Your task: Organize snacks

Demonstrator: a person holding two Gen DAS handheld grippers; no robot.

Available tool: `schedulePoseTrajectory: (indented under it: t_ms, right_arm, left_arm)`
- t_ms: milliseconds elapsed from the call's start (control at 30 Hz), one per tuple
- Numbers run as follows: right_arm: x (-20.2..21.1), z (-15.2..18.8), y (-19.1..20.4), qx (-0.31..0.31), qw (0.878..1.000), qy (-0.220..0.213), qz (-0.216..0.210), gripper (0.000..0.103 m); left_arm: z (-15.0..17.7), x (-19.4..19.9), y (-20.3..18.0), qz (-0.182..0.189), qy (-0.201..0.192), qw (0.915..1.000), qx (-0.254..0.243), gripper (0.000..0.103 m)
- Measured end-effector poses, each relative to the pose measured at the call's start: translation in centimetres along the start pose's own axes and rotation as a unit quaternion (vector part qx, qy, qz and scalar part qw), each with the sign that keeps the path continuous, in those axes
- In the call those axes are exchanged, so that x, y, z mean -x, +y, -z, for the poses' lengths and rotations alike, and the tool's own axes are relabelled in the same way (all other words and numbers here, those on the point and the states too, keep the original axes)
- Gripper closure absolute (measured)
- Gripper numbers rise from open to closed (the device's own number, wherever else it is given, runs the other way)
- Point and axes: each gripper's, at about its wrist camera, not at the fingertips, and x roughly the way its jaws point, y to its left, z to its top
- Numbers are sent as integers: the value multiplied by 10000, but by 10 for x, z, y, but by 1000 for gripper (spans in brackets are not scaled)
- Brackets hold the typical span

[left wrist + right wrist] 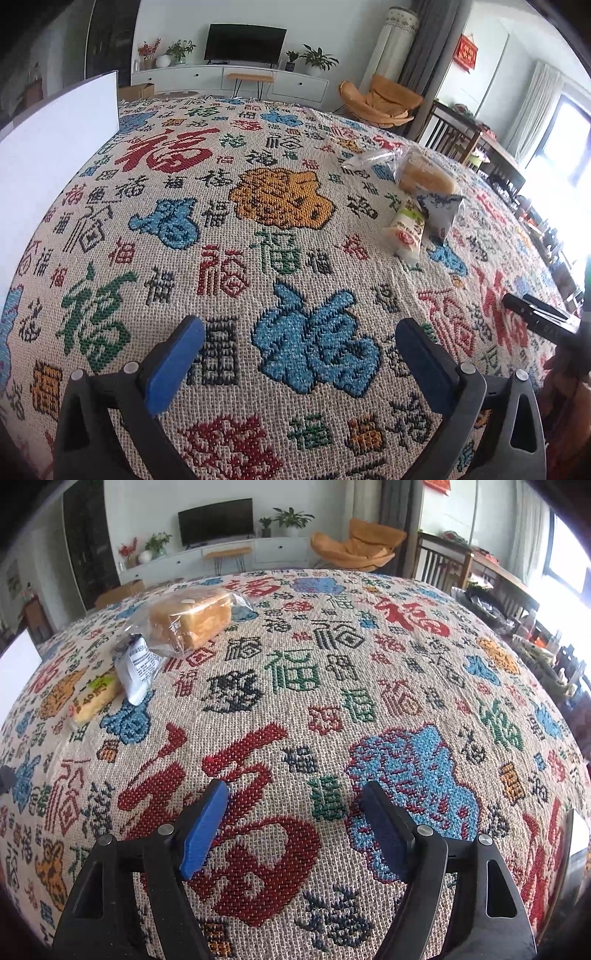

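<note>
A table draped in a woven cream cloth patterned with red, blue, green and orange Chinese characters (280, 206) fills both views and carries every item. A flat white board or box wall (55, 144) stands upright at the upper left of the left wrist view; whether it is the intended container cannot be told.

The snacks lie clustered, touching or overlapping, at the right of centre in the left wrist view and at the upper left of the right wrist view. The largest is a golden loaf of bread in a clear plastic bag (192, 618), farthest from the grippers. Against its near end lies a small grey-and-white printed foil packet (138, 668), and beside that a slim yellow-and-white wrapped bar with a red round mark (94, 699).

The left gripper (299, 339) hovers low over bare cloth, its blue-padded fingers (173, 365) spread wide and empty. The right gripper (295, 819) does likewise, fingers apart, holding nothing. Both point toward the cluster from well apart, suggesting a ready posture before any snack is reached; sorting appears not yet begun.
</note>
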Motion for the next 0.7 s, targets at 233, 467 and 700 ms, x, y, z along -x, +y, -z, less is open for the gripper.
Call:
schedulePoseTrajectory:
  t_ms: [233, 467, 700]
  right_arm:
    - [-1, -1, 0, 8, 10000, 7, 9, 24]
    - [-1, -1, -1, 8, 10000, 6, 8, 24]
    - [-1, -1, -1, 8, 10000, 6, 8, 24]
  left_arm:
    - [0, -5, -8, -302, 108, 9992, -224, 0]
    - [2, -12, -18, -681, 245, 9961, -511, 0]
    - [2, -14, -23, -808, 354, 9936, -705, 0]
